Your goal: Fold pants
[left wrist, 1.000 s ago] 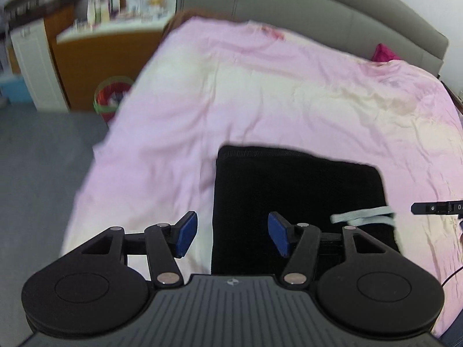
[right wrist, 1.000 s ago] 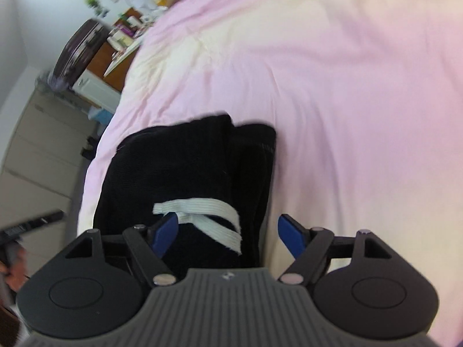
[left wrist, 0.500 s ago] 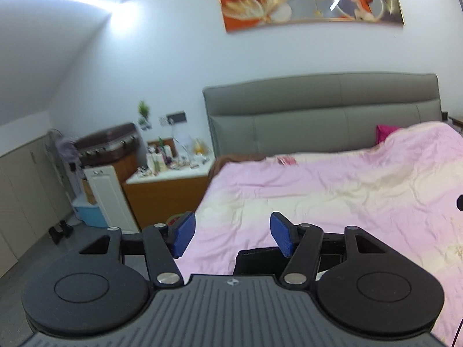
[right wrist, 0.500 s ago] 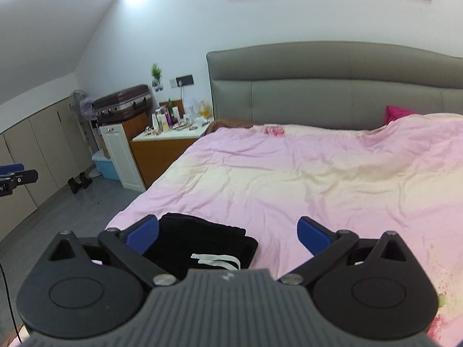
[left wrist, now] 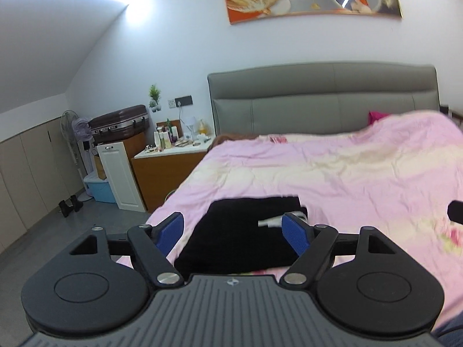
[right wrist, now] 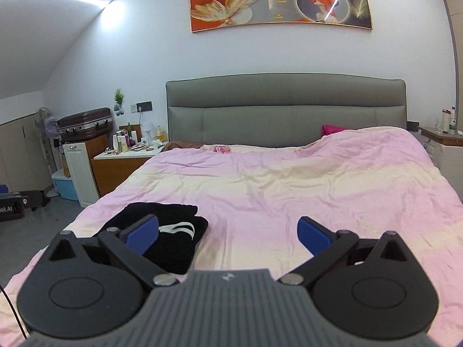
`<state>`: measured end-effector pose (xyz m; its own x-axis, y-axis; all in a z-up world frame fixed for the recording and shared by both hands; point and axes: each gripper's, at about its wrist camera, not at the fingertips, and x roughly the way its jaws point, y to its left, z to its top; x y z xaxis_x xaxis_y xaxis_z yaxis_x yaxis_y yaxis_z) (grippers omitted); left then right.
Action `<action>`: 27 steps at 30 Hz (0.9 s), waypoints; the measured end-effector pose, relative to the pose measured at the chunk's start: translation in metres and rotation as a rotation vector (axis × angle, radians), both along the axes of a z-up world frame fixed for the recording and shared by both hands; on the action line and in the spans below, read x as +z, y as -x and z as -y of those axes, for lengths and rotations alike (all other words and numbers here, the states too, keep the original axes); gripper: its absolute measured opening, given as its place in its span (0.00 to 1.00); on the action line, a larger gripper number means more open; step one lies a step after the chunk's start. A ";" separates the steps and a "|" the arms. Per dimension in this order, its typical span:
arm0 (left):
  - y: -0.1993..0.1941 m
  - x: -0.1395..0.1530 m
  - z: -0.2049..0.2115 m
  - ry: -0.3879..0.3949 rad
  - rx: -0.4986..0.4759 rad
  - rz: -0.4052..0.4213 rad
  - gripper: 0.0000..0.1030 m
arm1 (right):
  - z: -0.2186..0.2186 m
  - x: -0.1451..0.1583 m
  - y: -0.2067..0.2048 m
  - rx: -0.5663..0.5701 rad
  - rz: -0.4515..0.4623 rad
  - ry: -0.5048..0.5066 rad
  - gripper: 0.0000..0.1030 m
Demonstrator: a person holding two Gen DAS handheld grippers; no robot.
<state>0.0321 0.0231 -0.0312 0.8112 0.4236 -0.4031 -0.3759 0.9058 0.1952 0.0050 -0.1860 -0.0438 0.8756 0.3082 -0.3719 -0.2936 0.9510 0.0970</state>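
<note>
One folded pants (right wrist: pixel 162 231) bundle, lengthwise toward headboard (right wrist: pixel 285 107)

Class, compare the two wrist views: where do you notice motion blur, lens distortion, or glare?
Left wrist view: black pants and pink bedspread smeared by motion blur. Right wrist view: sharper, pants crisp. Both: fisheye bends the headboard; a light streak glares on the painting.

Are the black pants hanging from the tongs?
No, the folded black pants lie flat on the pink bedspread, with nothing gripping them.
</note>
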 end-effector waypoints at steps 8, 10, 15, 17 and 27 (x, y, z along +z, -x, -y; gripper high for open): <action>0.012 -0.039 0.029 0.110 -0.056 -0.087 0.88 | 0.001 -0.040 0.033 0.018 -0.025 0.063 0.95; 0.012 -0.044 0.033 0.119 -0.072 -0.106 0.88 | 0.003 -0.046 0.033 0.027 -0.051 0.047 0.95; 0.019 -0.047 0.038 0.121 -0.075 -0.111 0.87 | 0.003 -0.050 0.039 0.043 -0.057 0.054 0.95; 0.022 -0.047 0.039 0.127 -0.078 -0.110 0.87 | 0.002 -0.048 0.040 0.051 -0.051 0.056 0.95; 0.022 -0.044 0.038 0.129 -0.089 -0.108 0.87 | 0.002 -0.043 0.040 0.040 -0.038 0.055 0.95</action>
